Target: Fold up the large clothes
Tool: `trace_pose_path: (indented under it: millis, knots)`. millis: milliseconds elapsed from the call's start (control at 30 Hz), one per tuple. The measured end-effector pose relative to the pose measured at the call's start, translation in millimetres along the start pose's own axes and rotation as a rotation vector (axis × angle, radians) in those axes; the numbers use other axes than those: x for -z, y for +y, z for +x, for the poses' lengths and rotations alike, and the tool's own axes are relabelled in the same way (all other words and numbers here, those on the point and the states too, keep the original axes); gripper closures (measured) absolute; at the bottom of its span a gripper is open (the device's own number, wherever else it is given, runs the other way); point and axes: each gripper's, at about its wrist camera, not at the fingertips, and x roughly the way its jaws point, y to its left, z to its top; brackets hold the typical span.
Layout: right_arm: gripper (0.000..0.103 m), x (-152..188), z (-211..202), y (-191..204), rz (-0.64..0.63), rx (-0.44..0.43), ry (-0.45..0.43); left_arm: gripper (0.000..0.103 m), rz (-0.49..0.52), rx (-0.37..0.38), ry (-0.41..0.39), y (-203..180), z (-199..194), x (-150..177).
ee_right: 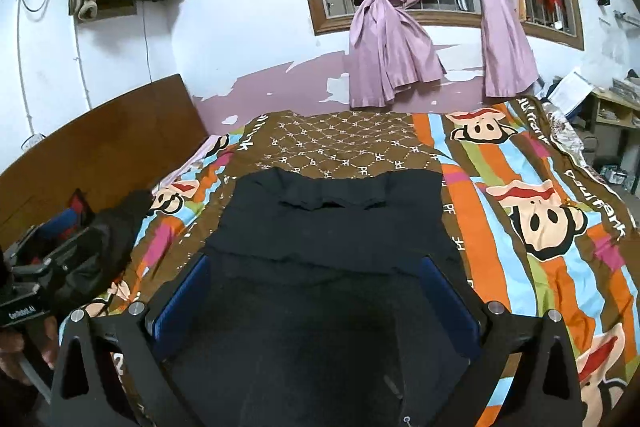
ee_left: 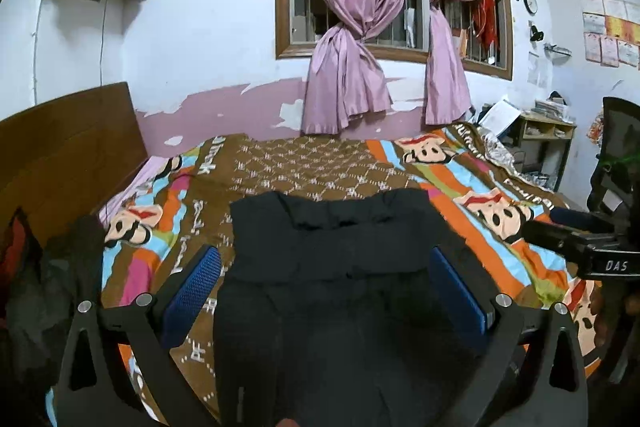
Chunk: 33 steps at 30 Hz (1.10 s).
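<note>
A black garment (ee_left: 336,267) lies flat on the bed, its upper part folded down across the middle; it also fills the centre of the right wrist view as the black garment (ee_right: 332,259). My left gripper (ee_left: 326,255) hovers over it, blue pads wide apart, nothing between them. My right gripper (ee_right: 318,265) hangs open above the same cloth, its blue fingers (ee_right: 450,303) straddling the fabric without holding it. The right gripper's body (ee_left: 588,247) shows at the right edge of the left wrist view. The left gripper's body (ee_right: 28,291) sits at the left edge of the right wrist view.
A colourful cartoon-print bedspread (ee_right: 520,211) covers the bed. A wooden headboard (ee_left: 68,155) stands at the left, with a dark pile of clothes (ee_right: 104,239) beside it. Pink curtains (ee_left: 360,27) hang at the far window. A cluttered desk (ee_left: 544,135) and chair (ee_left: 616,155) stand at the right.
</note>
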Motion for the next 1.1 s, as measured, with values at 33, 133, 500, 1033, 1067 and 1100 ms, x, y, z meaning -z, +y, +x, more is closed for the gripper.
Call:
trace_pose_path:
  millis: [33, 133, 500, 1033, 1067, 1100]
  knots:
    - [0.0, 6, 0, 1, -0.003, 0.006, 0.0, 0.002, -0.004, -0.006, 0.005, 1, 0, 5]
    - [0.0, 22, 2, 2, -0.007, 0.021, 0.01, 0.002, -0.019, -0.03, 0.004, 4, -2, 23]
    - [0.0, 82, 11, 2, -0.098, 0.01, 0.037, 0.002, -0.006, -0.138, 0.151, 9, 17, 93]
    - [0.0, 162, 37, 0, -0.156, -0.027, 0.239, 0.002, -0.062, -0.175, 0.268, 30, 25, 176]
    - [0.0, 167, 40, 2, -0.173, -0.029, 0.26, 0.002, -0.077, -0.17, 0.277, 32, 26, 183]
    - [0.0, 171, 42, 3, -0.189, -0.026, 0.276, 0.002, -0.089, -0.163, 0.286, 33, 26, 188]
